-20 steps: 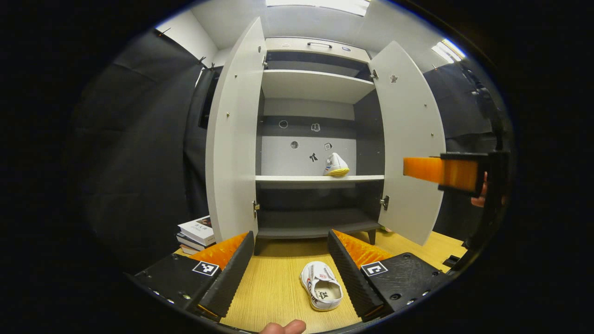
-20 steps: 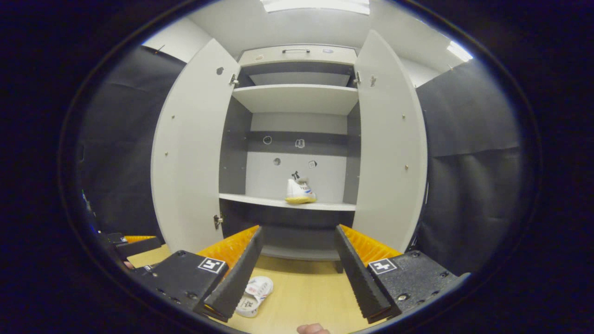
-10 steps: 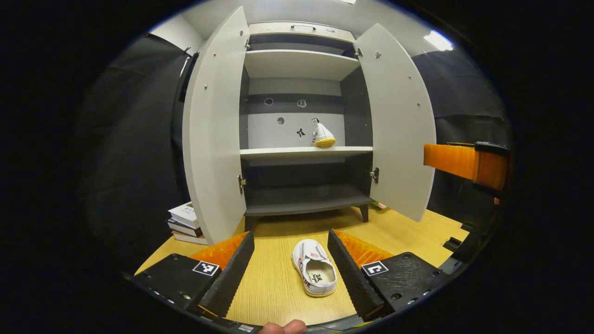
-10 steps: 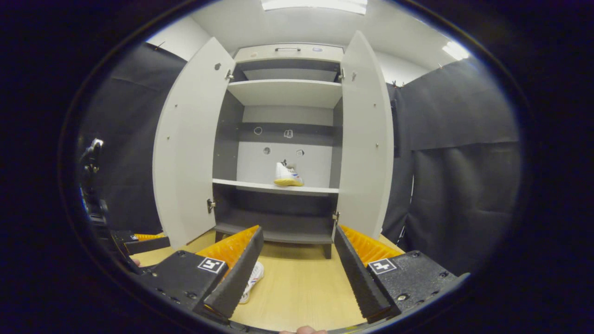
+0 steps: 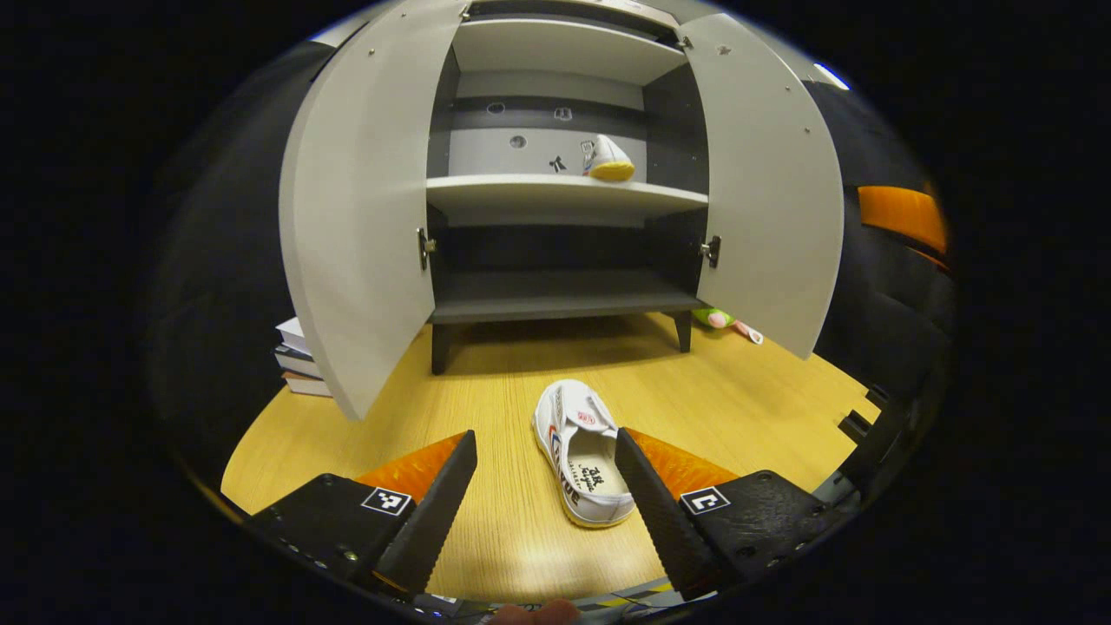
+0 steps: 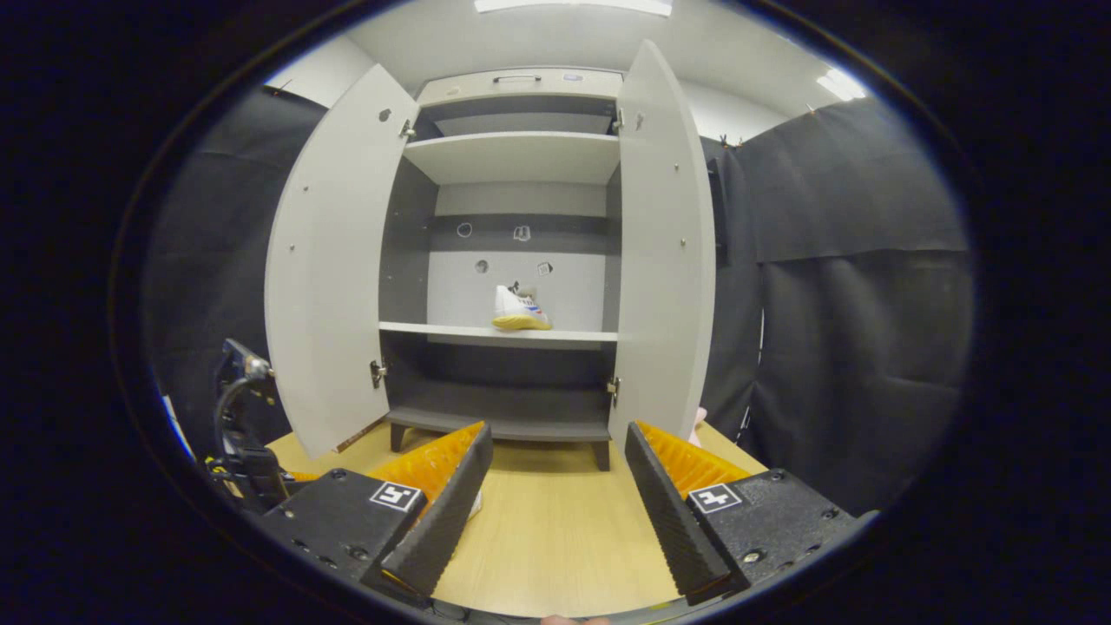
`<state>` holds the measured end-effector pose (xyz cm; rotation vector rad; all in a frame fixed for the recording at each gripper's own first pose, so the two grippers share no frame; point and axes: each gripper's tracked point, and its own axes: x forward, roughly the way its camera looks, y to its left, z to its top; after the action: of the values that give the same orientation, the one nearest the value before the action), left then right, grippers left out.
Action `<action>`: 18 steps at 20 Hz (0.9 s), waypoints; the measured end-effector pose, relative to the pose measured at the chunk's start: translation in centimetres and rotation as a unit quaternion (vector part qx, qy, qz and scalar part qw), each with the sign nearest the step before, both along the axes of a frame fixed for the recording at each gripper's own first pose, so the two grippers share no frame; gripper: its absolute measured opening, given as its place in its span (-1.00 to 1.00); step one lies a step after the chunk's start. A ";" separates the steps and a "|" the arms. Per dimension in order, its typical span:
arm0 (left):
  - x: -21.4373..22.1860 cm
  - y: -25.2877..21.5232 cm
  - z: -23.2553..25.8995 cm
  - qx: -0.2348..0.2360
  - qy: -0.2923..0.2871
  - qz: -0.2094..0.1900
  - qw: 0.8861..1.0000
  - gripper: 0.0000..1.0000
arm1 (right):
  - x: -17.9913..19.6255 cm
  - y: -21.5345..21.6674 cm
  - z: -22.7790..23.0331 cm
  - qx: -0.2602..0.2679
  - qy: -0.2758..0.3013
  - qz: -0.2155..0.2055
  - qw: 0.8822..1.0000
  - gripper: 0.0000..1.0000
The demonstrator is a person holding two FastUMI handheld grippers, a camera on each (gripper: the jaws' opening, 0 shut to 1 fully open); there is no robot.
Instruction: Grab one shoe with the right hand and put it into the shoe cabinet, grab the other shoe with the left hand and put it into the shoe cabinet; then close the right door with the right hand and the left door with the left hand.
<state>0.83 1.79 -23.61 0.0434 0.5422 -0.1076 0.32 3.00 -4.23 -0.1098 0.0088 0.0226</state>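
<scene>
Wooden floor (image 5: 486, 382) fills the left gripper view below the open shoe cabinet (image 5: 555, 200), and our left gripper (image 5: 545, 486) hangs with fingers wide apart over the white shoe on the floor (image 5: 583, 453), which now lies higher and nearer the right finger than a second ago; we should straddle its sides and close firmly. Looking through the right gripper view, our right gripper (image 6: 557, 486) stands apart and empty, farther from the cabinet than before, with the other shoe (image 6: 519, 310) on the middle shelf (image 6: 451, 331).
</scene>
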 end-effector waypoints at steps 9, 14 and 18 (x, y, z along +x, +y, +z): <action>3.9 1.3 -7.4 0.034 0.069 0.007 0.997 0.93 | 1.2 -1.1 -1.3 -0.012 0.023 -0.010 1.000 0.96; 6.6 1.7 -9.7 0.029 0.087 0.014 0.996 0.94 | 2.6 -1.7 -1.0 -0.020 0.031 -0.014 0.999 0.94; 8.5 1.8 -11.0 0.021 0.094 0.017 0.995 0.95 | 3.7 -1.6 -1.5 -0.017 0.041 -0.014 0.999 0.94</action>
<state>9.34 3.60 -34.61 0.0650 0.7338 -0.0675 4.02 1.41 -5.71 -0.1431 0.0923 -0.0020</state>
